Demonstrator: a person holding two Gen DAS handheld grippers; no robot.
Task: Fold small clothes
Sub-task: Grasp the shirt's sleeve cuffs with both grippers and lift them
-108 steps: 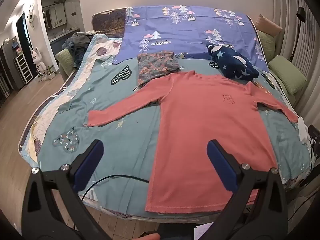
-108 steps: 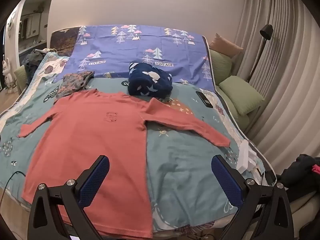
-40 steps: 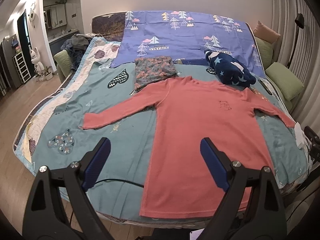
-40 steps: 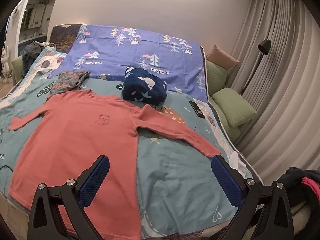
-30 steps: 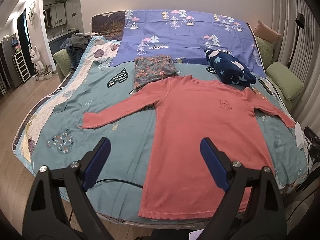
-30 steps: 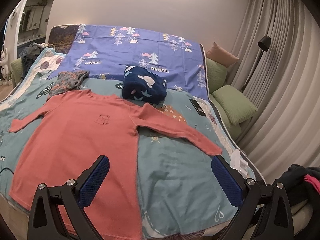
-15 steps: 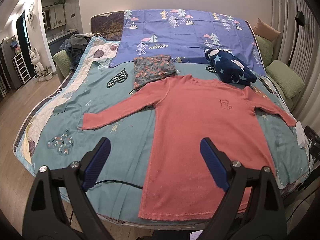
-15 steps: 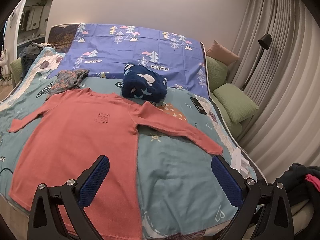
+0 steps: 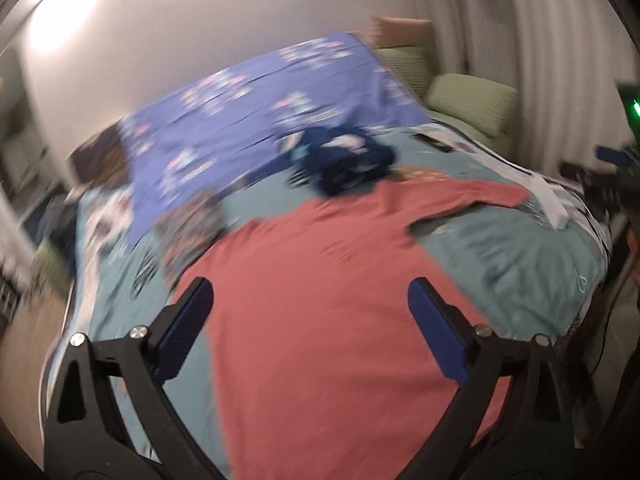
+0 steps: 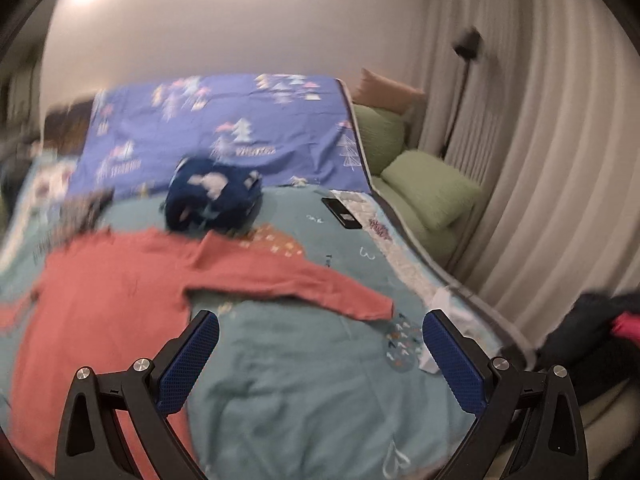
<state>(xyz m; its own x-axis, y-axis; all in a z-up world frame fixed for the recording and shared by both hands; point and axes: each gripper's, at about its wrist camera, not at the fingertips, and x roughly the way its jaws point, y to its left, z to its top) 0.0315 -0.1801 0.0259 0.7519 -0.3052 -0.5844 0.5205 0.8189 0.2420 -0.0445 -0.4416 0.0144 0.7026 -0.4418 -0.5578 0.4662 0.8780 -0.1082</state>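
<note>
the coral long-sleeved top [image 9: 332, 300] lay spread flat on the teal bedspread [image 10: 320, 380], its right sleeve [image 10: 288, 280] stretched out sideways. the left gripper [image 9: 310, 320] hovered above the top's body, its blue pads wide apart and holding nothing. the right gripper [image 10: 320, 354] hung just below the sleeve's cuff, likewise spread and empty. a dark blue bundle [image 10: 214, 196] sat near the collar. both views were blurred.

Location: a home bedroom. Indicators: a bed [image 10: 320, 380] with patterned bedding, green pillows [image 10: 432, 188] along its side, pleated curtains [image 10: 560, 160], and a floor lamp [image 10: 466, 50].
</note>
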